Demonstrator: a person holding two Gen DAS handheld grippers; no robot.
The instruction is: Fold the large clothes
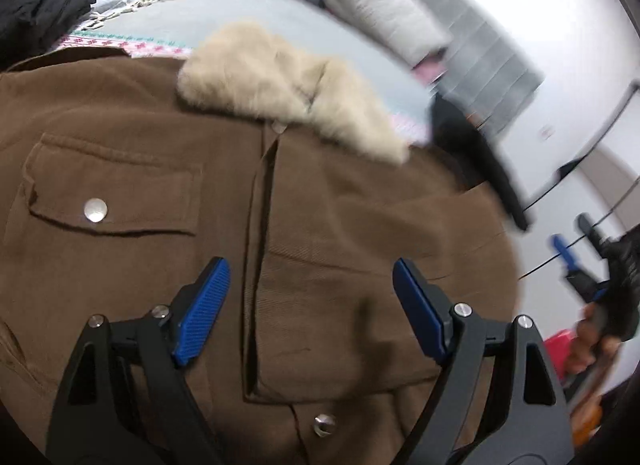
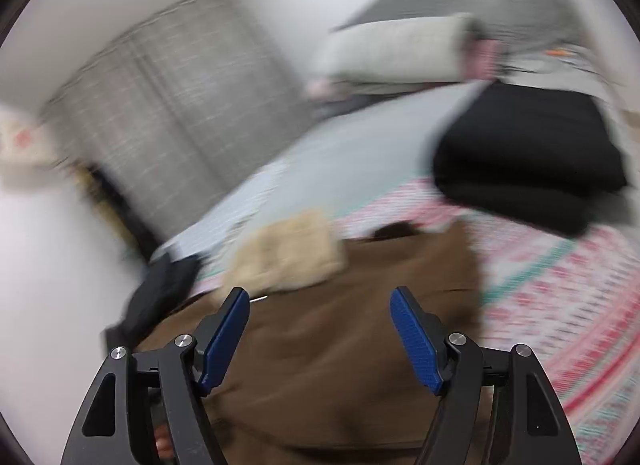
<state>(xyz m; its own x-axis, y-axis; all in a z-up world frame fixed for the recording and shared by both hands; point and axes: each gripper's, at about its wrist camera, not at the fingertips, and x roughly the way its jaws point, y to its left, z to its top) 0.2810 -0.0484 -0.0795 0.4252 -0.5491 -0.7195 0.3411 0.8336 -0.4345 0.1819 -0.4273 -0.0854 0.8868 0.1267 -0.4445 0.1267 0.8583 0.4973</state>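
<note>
A brown jacket (image 1: 160, 153) with a beige fur collar (image 1: 280, 85) lies front side up on the bed, with a flap pocket and metal snaps showing. My left gripper (image 1: 310, 271) hovers open and empty just above its front placket. In the right wrist view the jacket (image 2: 340, 345) and its collar (image 2: 288, 257) appear blurred. My right gripper (image 2: 320, 303) is open and empty above the jacket. The right gripper also shows at the right edge of the left wrist view (image 1: 576, 249).
The bed has a grey sheet (image 1: 224, 13) and a pink patterned cover (image 2: 560, 285). A black folded garment (image 2: 528, 153) lies on the bed. Black clothing (image 1: 36, 21) sits at the far left. Pillows (image 1: 372, 5) lie by the grey headboard.
</note>
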